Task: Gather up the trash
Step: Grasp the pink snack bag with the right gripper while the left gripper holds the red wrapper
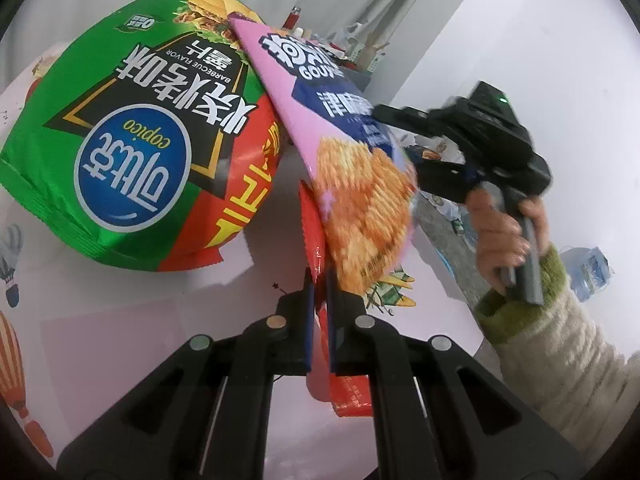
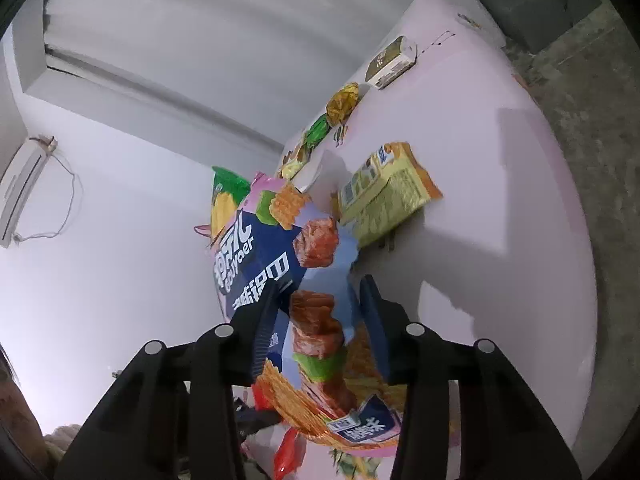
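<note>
Pink bag (image 1: 320, 92) stands tilted at frame centre, its lower corner and a red wrapper (image 1: 314, 216) pinched between the closed pads of the left gripper (image 1: 319, 304). Green bag (image 1: 120, 140) lies upper left on the table (image 1: 120, 340), leaning against it. Right gripper (image 2: 320, 320) straddles the pink bag (image 2: 280, 248); pad contact unclear, blurred. Only the right view shows a yellow box (image 2: 388, 192) and a carton (image 2: 392, 62) along the far table edge, with bare tabletop to their right. Only the left view shows the hand (image 1: 504, 232) on the right gripper (image 1: 400, 140).
</note>
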The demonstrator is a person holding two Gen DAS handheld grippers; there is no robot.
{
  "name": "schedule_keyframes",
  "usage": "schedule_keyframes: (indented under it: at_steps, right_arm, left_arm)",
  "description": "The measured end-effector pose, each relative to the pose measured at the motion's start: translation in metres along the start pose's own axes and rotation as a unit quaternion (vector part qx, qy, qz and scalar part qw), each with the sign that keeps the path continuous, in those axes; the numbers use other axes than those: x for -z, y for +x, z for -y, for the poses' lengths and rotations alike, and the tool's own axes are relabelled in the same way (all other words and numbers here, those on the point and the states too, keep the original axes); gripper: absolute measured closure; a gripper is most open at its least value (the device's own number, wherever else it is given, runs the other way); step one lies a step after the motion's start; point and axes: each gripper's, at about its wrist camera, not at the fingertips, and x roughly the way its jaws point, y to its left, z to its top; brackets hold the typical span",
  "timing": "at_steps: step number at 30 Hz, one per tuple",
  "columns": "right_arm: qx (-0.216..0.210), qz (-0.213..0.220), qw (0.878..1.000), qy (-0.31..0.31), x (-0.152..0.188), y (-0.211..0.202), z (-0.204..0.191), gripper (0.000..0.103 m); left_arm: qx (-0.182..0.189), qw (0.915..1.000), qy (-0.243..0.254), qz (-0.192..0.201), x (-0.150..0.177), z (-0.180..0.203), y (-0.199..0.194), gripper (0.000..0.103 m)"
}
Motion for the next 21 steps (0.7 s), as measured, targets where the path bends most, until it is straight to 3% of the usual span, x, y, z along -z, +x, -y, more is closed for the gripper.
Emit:
schedule_keyframes:
  at_steps: [7,13,21]
  right_arm:
    - [-0.001,0.03,0.999,-0.016,0.036,-0.03,-0.024,0.066]
    - [0.022,0.061,0.998,-0.019,0.064,-0.05,-0.037,0.069]
    - [0.059,0.068,0.996,-0.029,0.096,-0.064,-0.053,0.072]
  left_arm:
    - [-0.002,1.0,-0.001,-0.001,-0.001,0.003,-0.001,0.1]
    - [-0.006,1.0,-0.002,-0.005,-0.003,0.006,0.001,0.1]
    - [-0.011,0.9999,-0.001,-0.004,-0.005,0.007,0.0,0.102]
